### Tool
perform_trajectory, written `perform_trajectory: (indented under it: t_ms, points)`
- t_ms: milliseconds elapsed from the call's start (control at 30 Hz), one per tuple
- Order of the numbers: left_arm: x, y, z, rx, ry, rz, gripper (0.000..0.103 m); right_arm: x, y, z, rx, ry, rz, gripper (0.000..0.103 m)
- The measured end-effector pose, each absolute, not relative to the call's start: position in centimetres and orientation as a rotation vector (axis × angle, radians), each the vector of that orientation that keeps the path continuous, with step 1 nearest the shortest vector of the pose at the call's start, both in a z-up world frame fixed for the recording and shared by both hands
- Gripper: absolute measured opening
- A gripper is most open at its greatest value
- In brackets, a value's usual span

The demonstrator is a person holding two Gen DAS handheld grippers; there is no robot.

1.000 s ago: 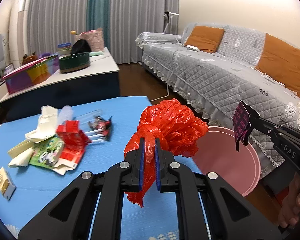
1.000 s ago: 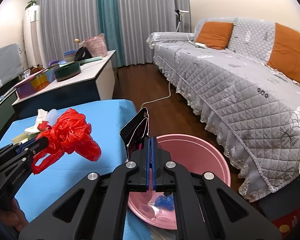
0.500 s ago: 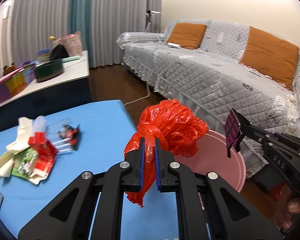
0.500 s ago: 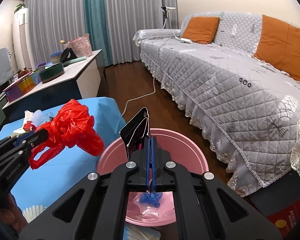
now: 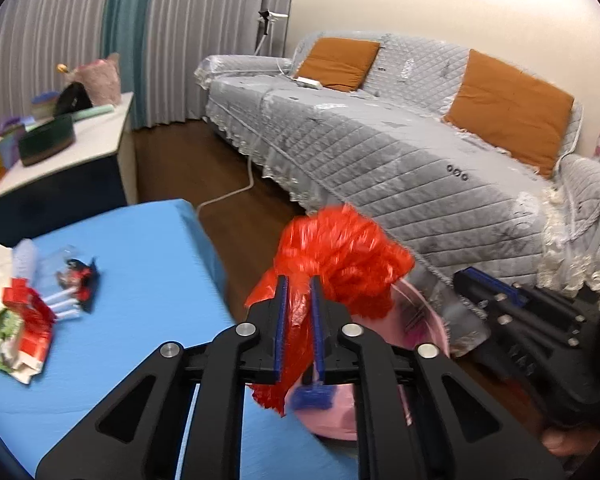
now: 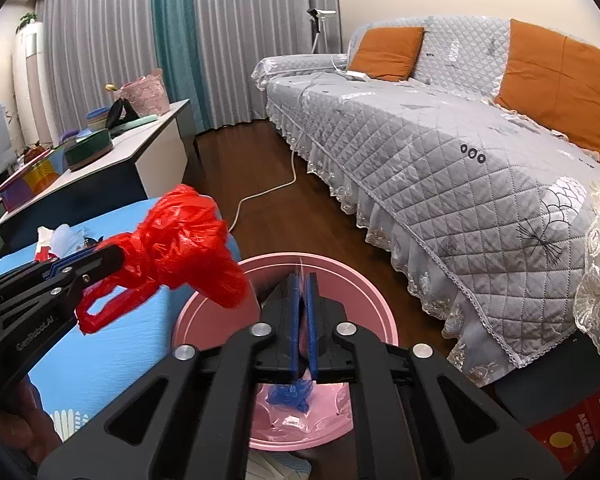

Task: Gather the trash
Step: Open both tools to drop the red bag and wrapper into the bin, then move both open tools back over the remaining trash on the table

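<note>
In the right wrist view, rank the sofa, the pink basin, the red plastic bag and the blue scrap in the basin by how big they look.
1. Sofa
2. Pink basin, partly hidden by the tool
3. Red plastic bag; nearer the camera, so its rank is unsure
4. Blue scrap

Home, living room. Long sofa point(image 6: 440, 152) under gray quilted cover with lace edge, orange cushions point(image 6: 388, 54) on back. Tall gray curtains point(image 6: 100, 48) with one teal strip, floor to ceiling. Dark wood floor point(image 6: 236, 168), white cord lying across it. Low white-top cabinet point(image 6: 156, 132) holds pink basket point(image 6: 146, 96), bowls, bright boxes. Floor lamp point(image 6: 320, 20) in corner. Blue cloth table point(image 5: 152, 272) with wrappers and scraps, pink bin point(image 6: 352, 292) beside it.
</note>
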State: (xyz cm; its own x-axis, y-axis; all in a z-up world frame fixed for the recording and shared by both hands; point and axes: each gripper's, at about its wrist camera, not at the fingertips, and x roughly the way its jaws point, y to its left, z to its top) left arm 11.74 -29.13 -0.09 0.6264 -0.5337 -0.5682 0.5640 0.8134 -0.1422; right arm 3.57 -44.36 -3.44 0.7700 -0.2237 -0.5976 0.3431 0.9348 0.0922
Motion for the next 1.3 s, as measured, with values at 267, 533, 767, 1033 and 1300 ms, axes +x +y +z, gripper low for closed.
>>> perform_trajectory:
  t_ms: [267, 533, 767, 1033, 1300]
  points:
    - [11.8, -27.2, -0.4, -0.003, 0.656, -0.623, 0.032, 3.3, -44.9, -3.1, 0.237, 0.602, -0.337, 0.048]
    - [11.8, -24.1, -0.1, -0.010, 0.663, -0.554, 0.032, 4.3, -42.4, -2.6, 0.213, 0.593, -0.297, 0.048]
    - [11.6, -19.8, 0.5, -0.020, 0.650, -0.486, 0.032, 5.7, -38.7, -1.9, 0.188, 0.583, -0.239, 0.048]
    - [12.2, -13.1, 0.5, -0.066, 0.647, -0.353, 0.034, 7.5, -33.8, -1.2, 0.167, 0.578, -0.165, 0.048]
    - [13.1, -6.1, -0.5, -0.124, 0.663, -0.179, 0.042, 9.2, -29.1, -1.0, 0.133, 0.576, -0.090, 0.048]
